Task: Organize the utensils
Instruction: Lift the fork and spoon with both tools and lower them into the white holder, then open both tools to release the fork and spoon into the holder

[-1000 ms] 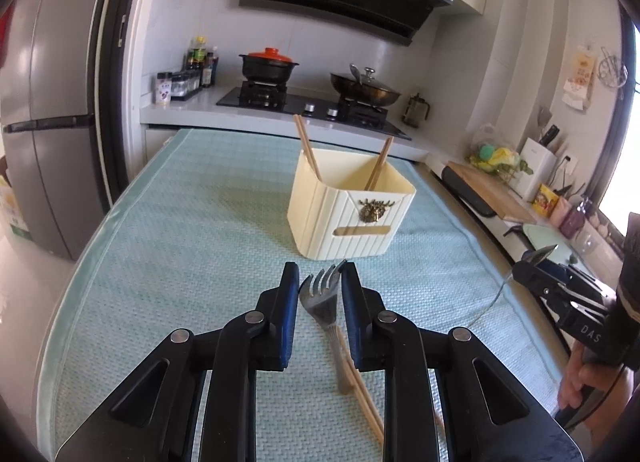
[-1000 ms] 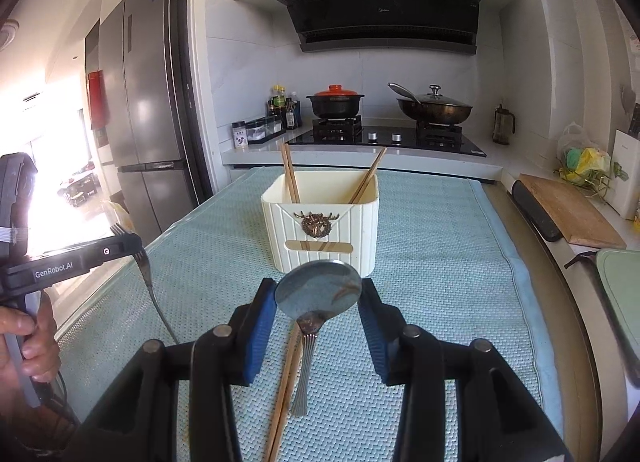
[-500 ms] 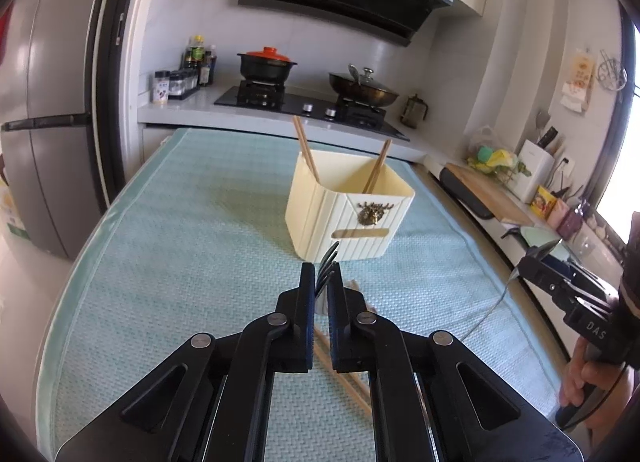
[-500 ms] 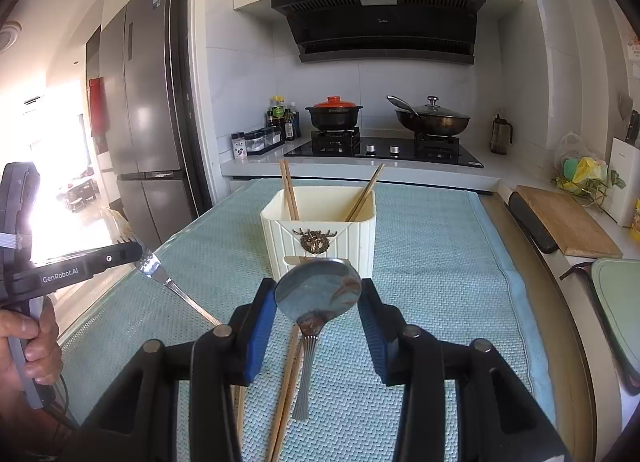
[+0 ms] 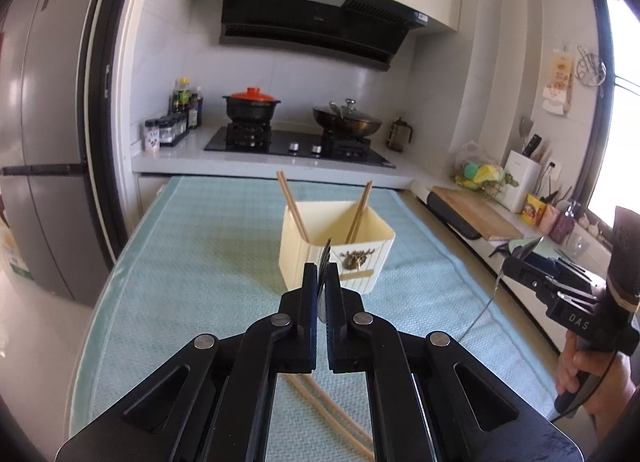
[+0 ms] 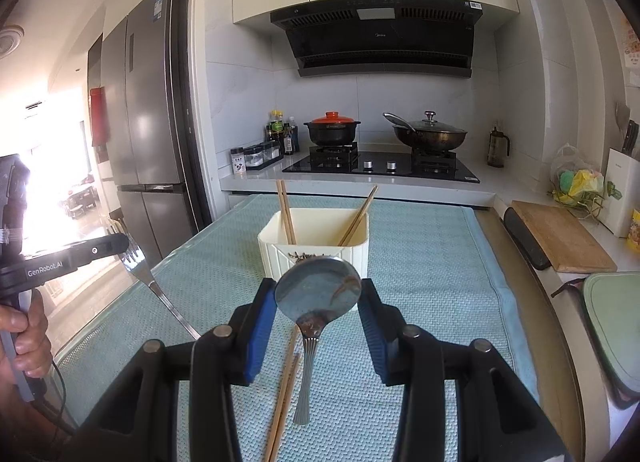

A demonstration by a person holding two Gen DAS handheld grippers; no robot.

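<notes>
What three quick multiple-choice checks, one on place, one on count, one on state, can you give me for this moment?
1. Where does the cream utensil holder stand?
A. on the blue-green mat
B. on the stove
C. on the cutting board

2. How many pots sit on the stove?
A. one
B. two
C. four

3. What is the left gripper doing?
A. hanging open and empty
B. clamped shut on the fork
C. pressing on a chopstick

Answers:
1 A: the holder rests on the mat, apart from the stove behind it.
2 B: a black pot with a red lid and a lidded wok are there.
3 B: the fork sticks out from the closed jaws, its handle hanging free above the mat in the right wrist view.
</notes>
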